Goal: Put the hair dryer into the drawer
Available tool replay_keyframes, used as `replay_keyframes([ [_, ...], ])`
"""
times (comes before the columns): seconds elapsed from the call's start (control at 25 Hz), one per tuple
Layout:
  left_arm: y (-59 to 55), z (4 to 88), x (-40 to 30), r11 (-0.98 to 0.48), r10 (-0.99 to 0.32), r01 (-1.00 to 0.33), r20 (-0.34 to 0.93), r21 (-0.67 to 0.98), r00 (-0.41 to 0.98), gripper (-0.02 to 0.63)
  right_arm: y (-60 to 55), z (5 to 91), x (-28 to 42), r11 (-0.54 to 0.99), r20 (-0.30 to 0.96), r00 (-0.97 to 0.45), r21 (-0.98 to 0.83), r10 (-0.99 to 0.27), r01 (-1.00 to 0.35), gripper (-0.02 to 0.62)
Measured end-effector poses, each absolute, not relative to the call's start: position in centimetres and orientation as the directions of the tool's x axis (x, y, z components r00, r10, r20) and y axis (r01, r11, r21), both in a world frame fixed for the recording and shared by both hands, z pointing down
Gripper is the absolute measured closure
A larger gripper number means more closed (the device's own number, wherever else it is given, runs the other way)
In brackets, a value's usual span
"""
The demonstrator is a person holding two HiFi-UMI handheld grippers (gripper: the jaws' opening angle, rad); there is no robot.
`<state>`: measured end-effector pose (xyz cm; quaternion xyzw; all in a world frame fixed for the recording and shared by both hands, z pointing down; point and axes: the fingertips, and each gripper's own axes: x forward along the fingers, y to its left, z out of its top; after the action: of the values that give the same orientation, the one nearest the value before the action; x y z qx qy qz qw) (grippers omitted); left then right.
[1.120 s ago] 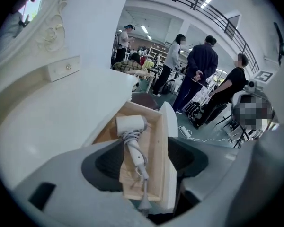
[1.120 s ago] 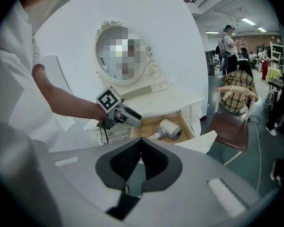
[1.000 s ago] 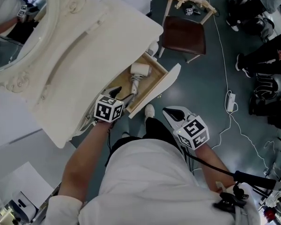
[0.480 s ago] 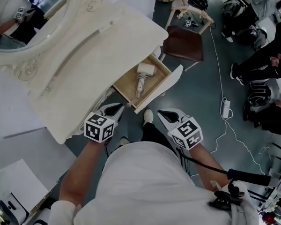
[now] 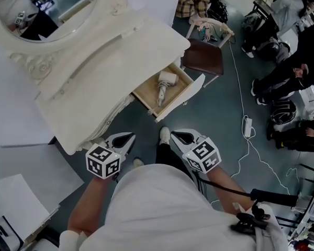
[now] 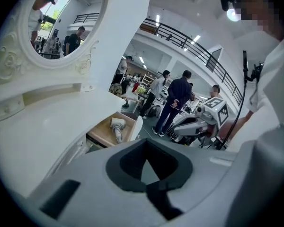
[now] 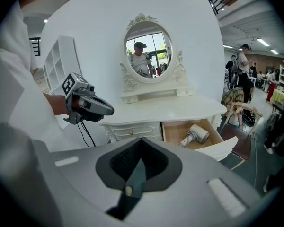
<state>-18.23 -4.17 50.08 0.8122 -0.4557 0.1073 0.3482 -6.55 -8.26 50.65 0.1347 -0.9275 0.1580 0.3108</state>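
The white hair dryer (image 5: 165, 82) lies in the open wooden drawer (image 5: 146, 93) of the white dressing table, handle toward me; it also shows in the left gripper view (image 6: 116, 128) and the right gripper view (image 7: 195, 135). My left gripper (image 5: 131, 136) hangs in front of the table, well back from the drawer; its jaws have just been closing and are shut with nothing between them (image 6: 146, 184). My right gripper (image 5: 174, 135) floats beside it, over the floor below the drawer front, also shut and empty (image 7: 128, 189). Each gripper shows in the other's view: the left gripper (image 7: 87, 105), the right gripper (image 6: 199, 122).
The dressing table top (image 5: 110, 72) carries an oval mirror (image 5: 47, 9). A chair with a brown seat (image 5: 204, 57) stands beyond the drawer. A power strip with its white cable (image 5: 246, 126) lies on the floor at right, near several people. My shoe (image 5: 165, 135) shows between the grippers.
The left gripper pulled back from the drawer, leaving the dryer inside, and its jaws went from open to shut. The right gripper also drew back. The head view shifted up toward the mirror.
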Motion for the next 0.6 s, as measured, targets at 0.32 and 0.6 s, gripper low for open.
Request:
replay_keyframes([
  [0.32, 3.7, 48.3, -19.0, -0.384, -0.668, -0.806, 0.467, 0.450, 0.579, 0.604, -1.7, 49.7, -8.8, 0.919, 0.602, -0.782, -0.199, -0.160, -0.341, 0.595],
  [0.6, 8.0, 48.1, -20.9, -0.376, -0.697, -0.821, 0.452, 0.430, 0.556, 0.604, 2.9, 49.7, -11.0, 0.933, 0.601, -0.786, -0.181, -0.145, -0.311, 0.595],
])
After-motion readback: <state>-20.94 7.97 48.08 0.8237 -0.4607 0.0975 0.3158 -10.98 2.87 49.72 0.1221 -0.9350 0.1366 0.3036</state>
